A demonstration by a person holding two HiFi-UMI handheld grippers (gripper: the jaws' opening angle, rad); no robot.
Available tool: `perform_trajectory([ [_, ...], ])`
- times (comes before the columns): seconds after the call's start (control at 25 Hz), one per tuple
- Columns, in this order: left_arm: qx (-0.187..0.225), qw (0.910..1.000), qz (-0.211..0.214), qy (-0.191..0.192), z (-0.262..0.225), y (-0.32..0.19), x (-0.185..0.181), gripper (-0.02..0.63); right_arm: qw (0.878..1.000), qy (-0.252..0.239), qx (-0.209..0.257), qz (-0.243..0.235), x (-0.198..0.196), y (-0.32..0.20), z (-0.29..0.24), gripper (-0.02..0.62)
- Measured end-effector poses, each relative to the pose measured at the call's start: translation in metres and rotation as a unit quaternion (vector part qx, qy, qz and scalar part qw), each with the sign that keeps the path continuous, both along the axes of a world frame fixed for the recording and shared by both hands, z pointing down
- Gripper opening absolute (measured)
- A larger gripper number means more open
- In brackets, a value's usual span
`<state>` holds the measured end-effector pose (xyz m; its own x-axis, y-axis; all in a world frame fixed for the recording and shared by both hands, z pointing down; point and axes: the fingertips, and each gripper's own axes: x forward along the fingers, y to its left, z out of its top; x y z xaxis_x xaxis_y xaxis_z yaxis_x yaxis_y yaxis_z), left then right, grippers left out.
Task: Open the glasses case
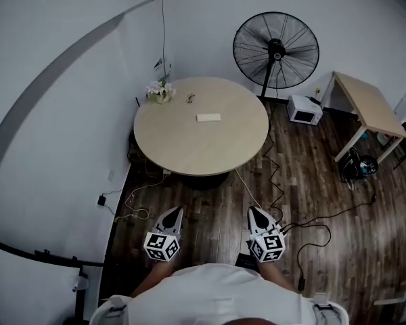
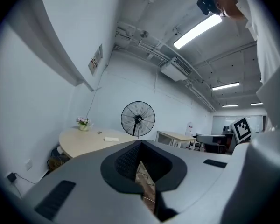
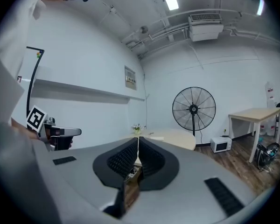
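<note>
Round, smooth pale-wood tabletop [image 1: 183, 151]. Flat, pale rectangular glasses case [image 1: 208, 118] lies near its middle, well in from the rim, with wide bare wood on every side. My left hand-held gripper [image 1: 174, 213] and right hand-held gripper [image 1: 255, 212] are both clenched and empty, over dark plank floor [image 1: 216, 215] short of the tabletop's near edge.

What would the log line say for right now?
step: not started | glasses case: on table, untouched | left gripper: shut, empty, short of table | right gripper: shut, empty, short of table
</note>
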<state>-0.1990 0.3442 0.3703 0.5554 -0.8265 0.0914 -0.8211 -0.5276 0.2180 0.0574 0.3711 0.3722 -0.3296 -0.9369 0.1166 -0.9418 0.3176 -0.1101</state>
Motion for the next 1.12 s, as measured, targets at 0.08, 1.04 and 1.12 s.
perform_trajectory([
  [0.08,-0.003,1.0000,-0.003,0.003,0.001,0.002,-0.004,0.012,1.000,-0.010,0.011,-0.007,-0.002,0.001,-0.004,0.028],
  [1.04,-0.002,0.9999,-0.015,-0.008,-0.013,0.033,0.019,0.012,0.999,-0.012,0.039,-0.027,0.050,0.012,0.003,0.028],
  [1.12,-0.009,0.9996,-0.017,-0.019,-0.007,0.037,0.021,0.012,0.999,-0.013,0.030,-0.025,0.055,0.014,0.011,0.028],
])
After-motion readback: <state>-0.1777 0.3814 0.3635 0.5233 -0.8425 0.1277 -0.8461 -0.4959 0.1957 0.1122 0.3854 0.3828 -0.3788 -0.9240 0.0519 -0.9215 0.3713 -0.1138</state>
